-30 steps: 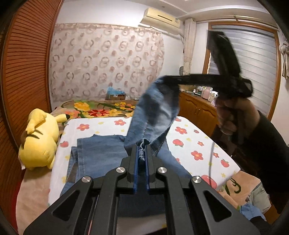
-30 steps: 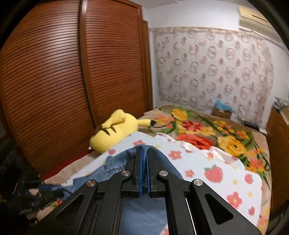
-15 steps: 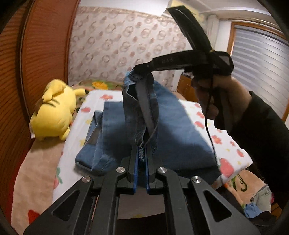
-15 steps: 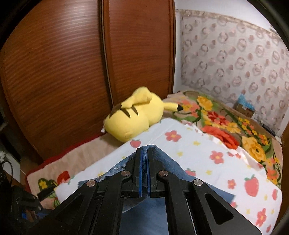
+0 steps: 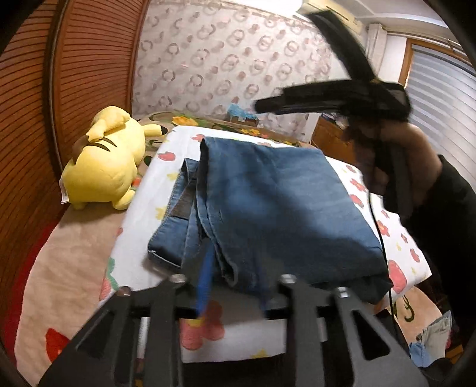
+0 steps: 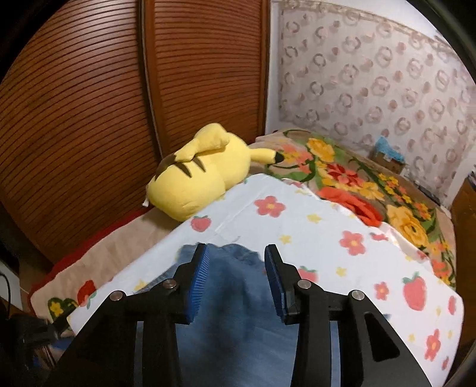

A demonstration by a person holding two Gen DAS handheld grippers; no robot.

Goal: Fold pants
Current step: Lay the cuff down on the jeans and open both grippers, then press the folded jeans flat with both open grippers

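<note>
Louvred wooden wardrobe doors (image 6: 119, 119) at 10 o'clock; ring-patterned curtain (image 6: 386, 89) at 2 o'clock; slatted window blind (image 5: 443, 89) at 3 o'clock; air conditioner (image 5: 333, 9) at 1 o'clock.

Blue denim pants (image 5: 276, 202); yellow plush toy (image 5: 107, 160); white sheet (image 6: 312, 226), red flowers.

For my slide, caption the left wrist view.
Folded blue denim pants lie on the flowered white sheet as the left gripper opens, yellow plush toy alongside.
</note>
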